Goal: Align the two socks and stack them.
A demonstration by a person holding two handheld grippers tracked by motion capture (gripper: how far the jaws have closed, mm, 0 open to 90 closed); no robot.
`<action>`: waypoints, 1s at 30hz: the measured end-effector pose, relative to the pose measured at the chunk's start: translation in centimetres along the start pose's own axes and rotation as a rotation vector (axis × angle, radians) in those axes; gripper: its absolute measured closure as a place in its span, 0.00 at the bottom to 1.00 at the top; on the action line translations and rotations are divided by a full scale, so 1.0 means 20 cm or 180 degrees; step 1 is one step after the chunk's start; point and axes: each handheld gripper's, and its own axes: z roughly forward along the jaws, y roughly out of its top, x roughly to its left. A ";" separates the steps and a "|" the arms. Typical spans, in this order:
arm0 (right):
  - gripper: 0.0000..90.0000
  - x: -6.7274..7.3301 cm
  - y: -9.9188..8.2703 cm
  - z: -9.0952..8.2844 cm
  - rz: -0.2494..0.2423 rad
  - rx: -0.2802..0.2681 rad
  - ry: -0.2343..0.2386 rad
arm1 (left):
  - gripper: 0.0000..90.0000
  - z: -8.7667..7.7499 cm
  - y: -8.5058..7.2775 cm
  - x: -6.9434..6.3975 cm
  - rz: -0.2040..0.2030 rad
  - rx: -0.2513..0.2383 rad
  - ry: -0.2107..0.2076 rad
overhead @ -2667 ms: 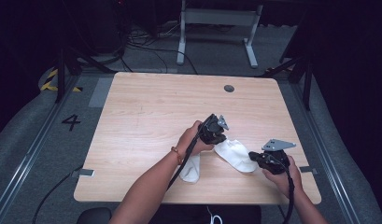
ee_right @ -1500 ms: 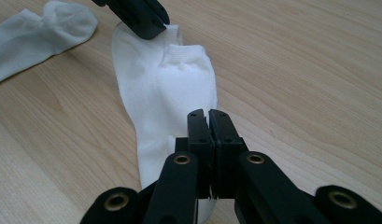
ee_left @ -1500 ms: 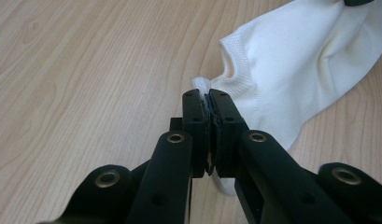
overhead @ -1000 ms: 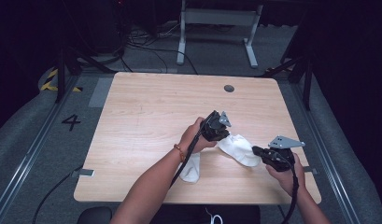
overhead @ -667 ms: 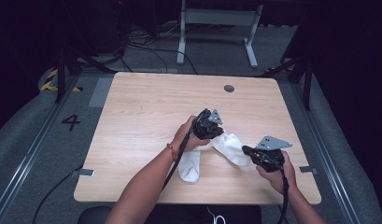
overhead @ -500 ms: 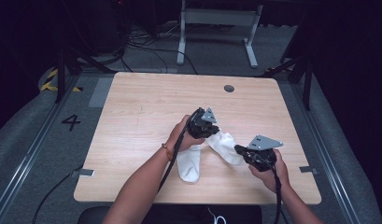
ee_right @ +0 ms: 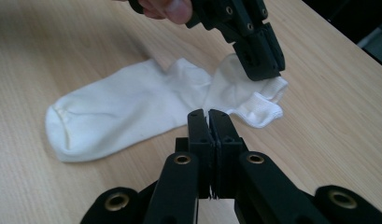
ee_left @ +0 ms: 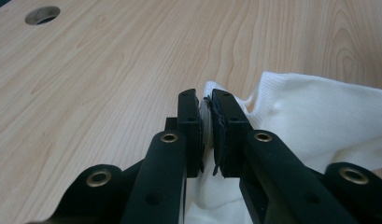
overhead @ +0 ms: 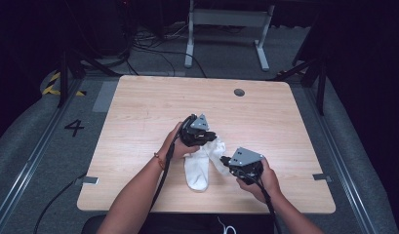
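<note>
Both my hands have shifted left across the wooden table [overhead: 138,112] since earlier. My left gripper [ee_left: 206,105] pinches a white sock [overhead: 197,168] lying near-centre; my right gripper [ee_right: 208,117], jaws pressed together, sits just right of it.

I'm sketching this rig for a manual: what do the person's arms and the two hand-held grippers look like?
Both forearms are bare; the left wrist wears a thin orange band. The left hand-held gripper and right hand-held gripper are black, each topped by a grey three-cornered plate, trailing a black cable. Jaws show brass-coloured rivets.
</note>
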 end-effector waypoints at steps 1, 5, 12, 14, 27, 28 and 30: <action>0.98 0.01 0.01 0.00 -0.0044 0.0007 0.0003 | 0.91 -0.02 -0.02 0.00 0.0011 -0.0024 0.0004; 0.98 0.10 0.06 0.03 -0.0294 -0.0012 0.0019 | 0.90 -0.08 -0.07 0.00 0.0047 -0.0065 0.0012; 0.98 0.24 0.13 0.06 -0.0674 -0.0041 0.0147 | 0.84 -0.15 -0.11 0.01 0.0039 -0.0004 0.0067; 0.98 0.27 0.14 0.07 -0.0693 -0.0020 0.0258 | 0.82 -0.18 -0.12 0.02 0.0036 0.0040 0.0057; 0.98 0.39 0.14 0.19 -0.0770 0.0030 0.0674 | 0.75 -0.34 -0.23 0.04 -0.0104 0.0111 0.0227; 0.97 0.40 0.13 0.19 -0.0776 0.0041 0.0694 | 0.74 -0.35 -0.23 0.04 -0.0111 0.0098 0.0220; 0.94 0.40 0.13 0.20 -0.0760 0.0033 0.0711 | 0.73 -0.37 -0.25 0.03 -0.0118 0.0106 0.0244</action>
